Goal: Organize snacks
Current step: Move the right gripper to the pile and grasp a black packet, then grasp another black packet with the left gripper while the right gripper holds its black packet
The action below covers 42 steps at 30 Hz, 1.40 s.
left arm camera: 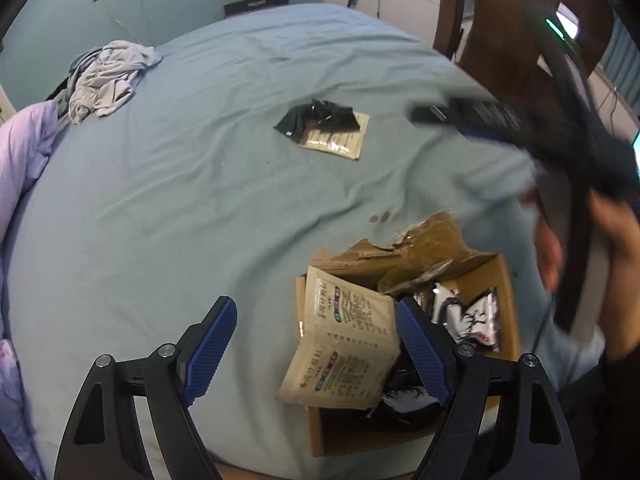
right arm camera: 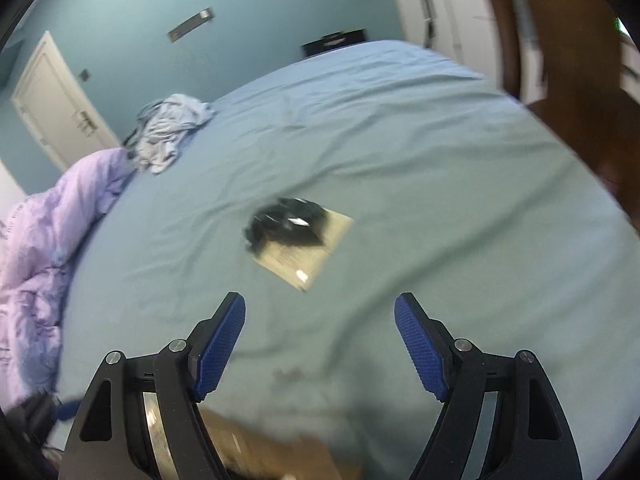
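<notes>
An open cardboard box (left arm camera: 505,304) sits on the blue bed sheet (left arm camera: 200,200) at the near right. It holds beige snack packets (left arm camera: 344,344) and black-and-white packets (left arm camera: 476,316). My left gripper (left arm camera: 316,344) is open and empty, just above the box's left side. Further out on the bed lie a black packet (left arm camera: 316,118) on top of a beige packet (left arm camera: 344,140); they also show in the right wrist view, the black one (right arm camera: 288,224) on the beige one (right arm camera: 304,256). My right gripper (right arm camera: 320,344) is open and empty above the sheet, short of this pair. It appears blurred in the left wrist view (left arm camera: 500,120).
A crumpled grey garment (left arm camera: 108,80) lies at the bed's far left corner. A purple duvet (right arm camera: 44,256) is bunched along the left edge. A brown wooden chair (left arm camera: 520,32) stands at the right of the bed. The box's corner (right arm camera: 260,452) shows below my right gripper.
</notes>
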Motion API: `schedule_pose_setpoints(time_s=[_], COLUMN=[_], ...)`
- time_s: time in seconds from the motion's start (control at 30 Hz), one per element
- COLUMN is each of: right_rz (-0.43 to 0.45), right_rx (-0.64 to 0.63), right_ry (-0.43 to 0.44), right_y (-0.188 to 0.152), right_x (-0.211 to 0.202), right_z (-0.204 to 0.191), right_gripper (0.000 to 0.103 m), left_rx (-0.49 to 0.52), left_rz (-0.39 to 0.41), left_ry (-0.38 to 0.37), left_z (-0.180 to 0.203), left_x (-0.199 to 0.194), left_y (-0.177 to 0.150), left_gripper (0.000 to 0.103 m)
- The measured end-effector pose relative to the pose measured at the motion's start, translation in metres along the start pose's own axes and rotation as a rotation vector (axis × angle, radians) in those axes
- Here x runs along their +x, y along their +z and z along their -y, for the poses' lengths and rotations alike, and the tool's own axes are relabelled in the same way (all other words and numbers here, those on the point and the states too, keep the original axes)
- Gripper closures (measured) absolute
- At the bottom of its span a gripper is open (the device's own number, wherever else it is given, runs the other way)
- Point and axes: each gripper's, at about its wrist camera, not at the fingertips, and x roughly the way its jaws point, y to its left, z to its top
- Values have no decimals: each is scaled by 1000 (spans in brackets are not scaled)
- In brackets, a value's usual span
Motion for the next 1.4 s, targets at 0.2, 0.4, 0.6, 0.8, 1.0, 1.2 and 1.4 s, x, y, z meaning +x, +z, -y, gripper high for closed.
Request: schedule_pose_setpoints(time_s=[0.2, 0.4, 0.6, 0.8, 1.0, 1.2, 1.4], right_rz=[-180, -311, -269, -187, -86, -17, 36], right_rx=[-86, -159, -164, -162, -142, -1, 97], right_ry=[-117, -149, -177, -153, -97, -25, -101], right_y=[53, 74, 77, 63, 6, -74, -117], right_x=[91, 161, 174, 113, -10, -95, -125], right_z=[-12, -28, -30, -27, -34, -17, 2], right_gripper=[26, 26, 60, 66, 66, 65, 65], left_rx=[-29, -44, -62, -78, -81, 57, 135], left_rz=[-1, 6, 9, 37, 126, 118, 42], left_ry=[-52, -16, -34, -1, 5, -21, 32], left_z=[-2, -8, -13, -20, -31, -28, -19], left_x=[0, 5, 5, 4, -4, 22, 83], left_y=[10, 11, 12, 12, 20, 77, 140], left_gripper=[20, 20, 20, 20, 20, 6, 6])
